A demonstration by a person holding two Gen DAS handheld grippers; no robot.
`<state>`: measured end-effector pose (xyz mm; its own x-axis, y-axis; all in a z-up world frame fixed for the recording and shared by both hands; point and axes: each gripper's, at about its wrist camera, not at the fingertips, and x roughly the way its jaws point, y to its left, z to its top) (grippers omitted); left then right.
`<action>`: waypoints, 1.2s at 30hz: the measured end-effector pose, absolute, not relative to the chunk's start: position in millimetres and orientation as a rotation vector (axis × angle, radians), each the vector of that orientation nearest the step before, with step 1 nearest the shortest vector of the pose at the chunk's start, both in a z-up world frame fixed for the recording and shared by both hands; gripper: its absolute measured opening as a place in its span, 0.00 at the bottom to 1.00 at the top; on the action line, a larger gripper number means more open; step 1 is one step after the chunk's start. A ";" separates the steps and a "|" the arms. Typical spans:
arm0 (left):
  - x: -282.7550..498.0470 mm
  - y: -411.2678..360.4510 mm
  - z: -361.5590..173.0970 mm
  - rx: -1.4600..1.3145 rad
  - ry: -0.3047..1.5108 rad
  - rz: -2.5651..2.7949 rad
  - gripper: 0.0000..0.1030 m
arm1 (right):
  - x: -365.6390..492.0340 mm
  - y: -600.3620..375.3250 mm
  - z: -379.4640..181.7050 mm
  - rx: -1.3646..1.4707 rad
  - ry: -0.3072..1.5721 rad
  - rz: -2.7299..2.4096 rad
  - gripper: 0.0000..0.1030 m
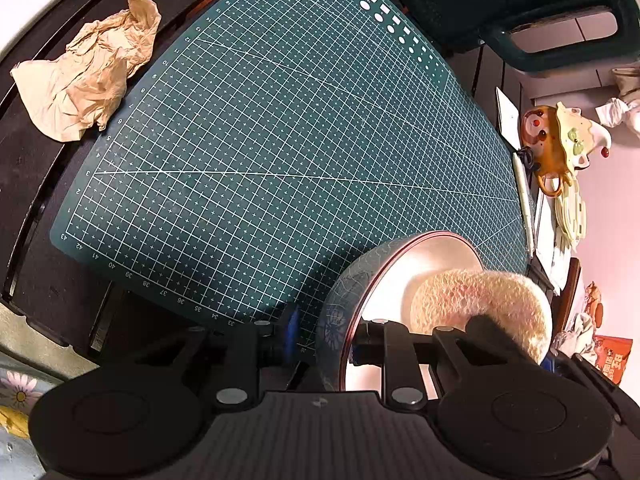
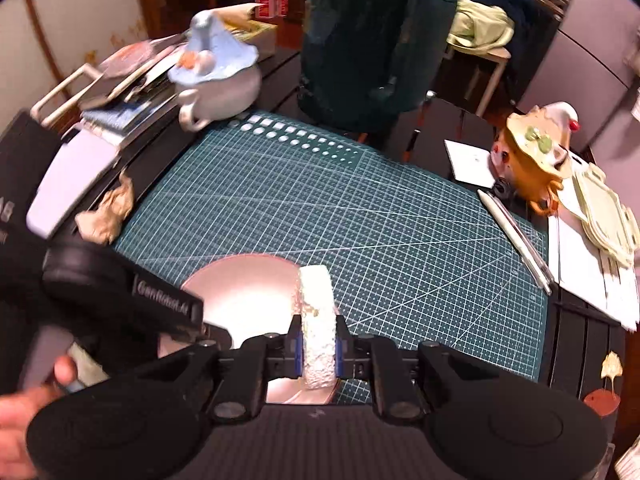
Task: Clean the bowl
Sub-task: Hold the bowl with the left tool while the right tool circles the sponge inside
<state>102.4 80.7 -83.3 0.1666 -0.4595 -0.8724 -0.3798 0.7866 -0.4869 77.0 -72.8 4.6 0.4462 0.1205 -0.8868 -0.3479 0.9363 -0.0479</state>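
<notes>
Green cutting mat (image 2: pixel 380 216) on dark cluttered table. Bowl (image 1: pixel 400 276): near edge of mat, tilted, wall clamped by left gripper (image 1: pixel 324 340). Sponge (image 2: pixel 318 332): pinched upright in closed right gripper (image 2: pixel 318 350), over bowl's right rim; hollow lies leftward.

Free room: the middle and far part of the green cutting mat (image 2: pixel 360 208) lies bare and open to passage. Obstacles: the bowl (image 2: pixel 244 284) on the mat's near edge; crumpled brown paper (image 1: pixel 92 76) just off its left border; a blue-hatted teapot (image 2: pixel 216 80) at the far left corner; a pen (image 2: pixel 516 236) and an orange figurine (image 2: pixel 536 152) along the right border; a dark green chair (image 2: pixel 372 40) beyond the far edge.
</notes>
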 end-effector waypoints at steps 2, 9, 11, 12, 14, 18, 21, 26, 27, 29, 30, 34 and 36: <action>103.8 80.3 -84.4 -0.726 1.441 -0.065 0.23 | 72.6 -70.6 11.0 -0.222 1.029 0.307 0.12; 104.8 80.0 -85.0 -0.728 1.441 -0.064 0.23 | 76.9 -72.1 5.7 -0.163 0.990 0.297 0.13; 105.1 80.1 -85.6 -0.726 1.440 -0.064 0.23 | 79.5 -72.9 -0.8 -0.173 1.026 0.320 0.13; 105.4 80.2 -86.1 -0.726 1.440 -0.064 0.23 | 78.4 -71.5 -2.5 -0.186 1.034 0.328 0.13; 105.7 80.6 -86.6 -0.728 1.441 -0.064 0.23 | 73.0 -65.8 -1.7 -0.223 1.020 0.332 0.13; 104.3 82.3 -86.5 -0.727 1.440 -0.065 0.23 | 62.7 -64.6 15.1 -0.197 0.953 0.367 0.13; 102.8 83.4 -85.5 -0.727 1.439 -0.064 0.23 | 63.8 -65.3 14.1 -0.200 0.950 0.342 0.13; 101.5 82.6 -84.5 -0.727 1.438 -0.063 0.23 | 69.6 -60.2 -5.3 -0.235 1.032 0.344 0.13; 101.6 82.6 -84.6 -0.728 1.439 -0.063 0.23 | 66.7 -58.0 -2.3 -0.238 1.015 0.356 0.13; 101.6 82.7 -84.8 -0.728 1.439 -0.064 0.23 | 59.8 -55.1 7.5 -0.235 0.963 0.375 0.13; 101.5 82.6 -84.7 -0.728 1.439 -0.064 0.23 | 57.5 -54.6 11.2 -0.231 0.946 0.378 0.13; 101.4 82.3 -84.3 -0.727 1.438 -0.064 0.23 | 62.2 -58.2 7.6 -0.219 0.959 0.344 0.13; 101.3 82.0 -83.7 -0.728 1.438 -0.063 0.23 | 68.6 -59.8 -3.2 -0.228 1.003 0.321 0.13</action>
